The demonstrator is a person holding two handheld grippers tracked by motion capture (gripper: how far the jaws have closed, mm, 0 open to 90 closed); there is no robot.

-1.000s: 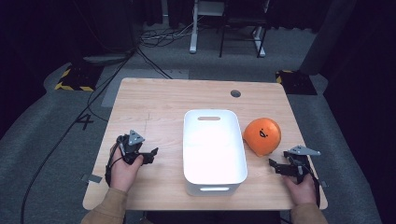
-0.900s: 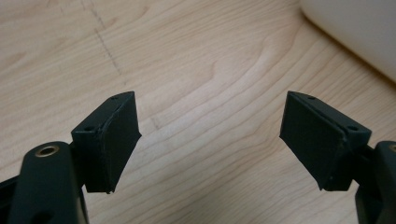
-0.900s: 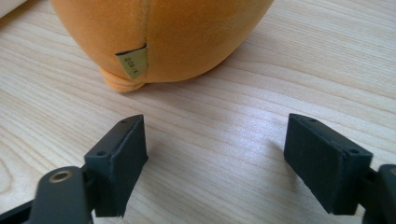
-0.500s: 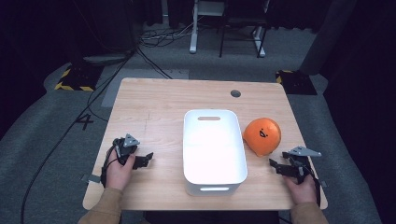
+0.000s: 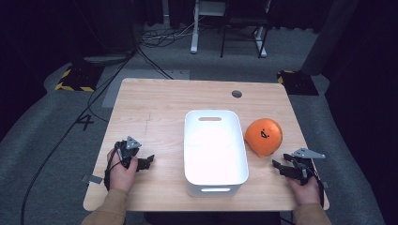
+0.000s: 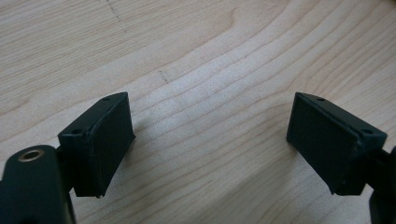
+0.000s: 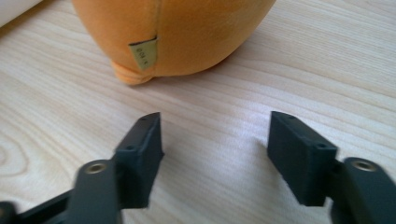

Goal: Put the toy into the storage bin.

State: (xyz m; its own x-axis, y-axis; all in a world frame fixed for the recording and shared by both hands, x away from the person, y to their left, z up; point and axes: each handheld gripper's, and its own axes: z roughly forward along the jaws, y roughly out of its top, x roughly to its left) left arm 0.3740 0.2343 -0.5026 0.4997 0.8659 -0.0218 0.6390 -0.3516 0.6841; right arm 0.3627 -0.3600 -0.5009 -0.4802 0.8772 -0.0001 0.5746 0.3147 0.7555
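Observation:
A white rectangular bin (image 5: 215, 145) stands in the middle of the wooden table (image 5: 159, 103). An orange plush ball (image 5: 264, 136) rests on the table just right of the bin; in the right gripper view the plush ball (image 7: 173, 32) sits close ahead, with a small tag on its seam. My right gripper (image 5: 280, 167) lies near the table's front right edge, open and holding nothing, pointed toward the ball. My left gripper (image 5: 146, 162) rests on the front left of the table, open, with bare wood between its pads (image 6: 100, 140).
A round cable hole (image 5: 237, 93) sits near the table's far edge. Cables and a desk frame lie on the grey floor beyond the table. Yellow-black floor mats flank the table at the far left and right.
My left gripper has slid toward the near edge of the table and lowered. The right gripper, the bin and the ball have stayed put.

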